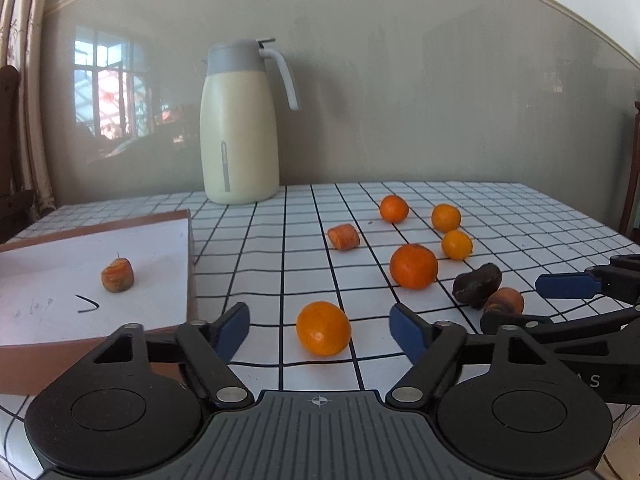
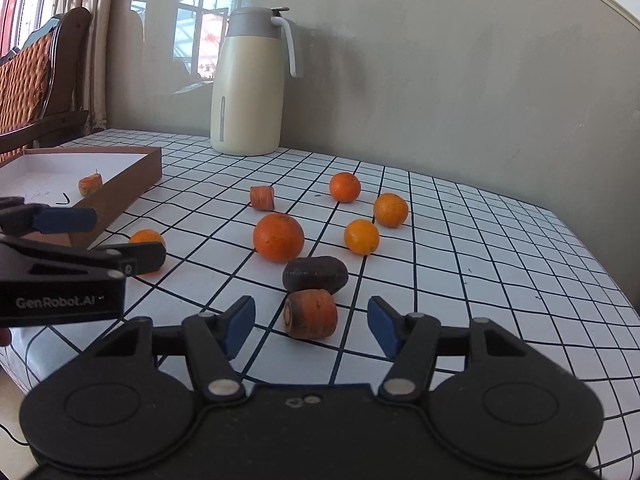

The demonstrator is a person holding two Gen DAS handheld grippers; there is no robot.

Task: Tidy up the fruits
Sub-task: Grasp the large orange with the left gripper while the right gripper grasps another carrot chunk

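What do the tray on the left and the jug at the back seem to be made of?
Tray: probably cardboard, with matt brown walls and a white floor bearing pen marks. Jug: cream body with a soft sheen, perhaps coated metal or plastic; grey lid and white handle look plastic.

Both wrist views sit low, near the tablecloth; both face the jug.

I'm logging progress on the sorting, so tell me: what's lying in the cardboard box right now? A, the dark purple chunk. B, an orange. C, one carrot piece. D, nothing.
C: a single carrot piece sits on the white floor of the box, while the oranges and the dark chunk are all out on the checked tablecloth.
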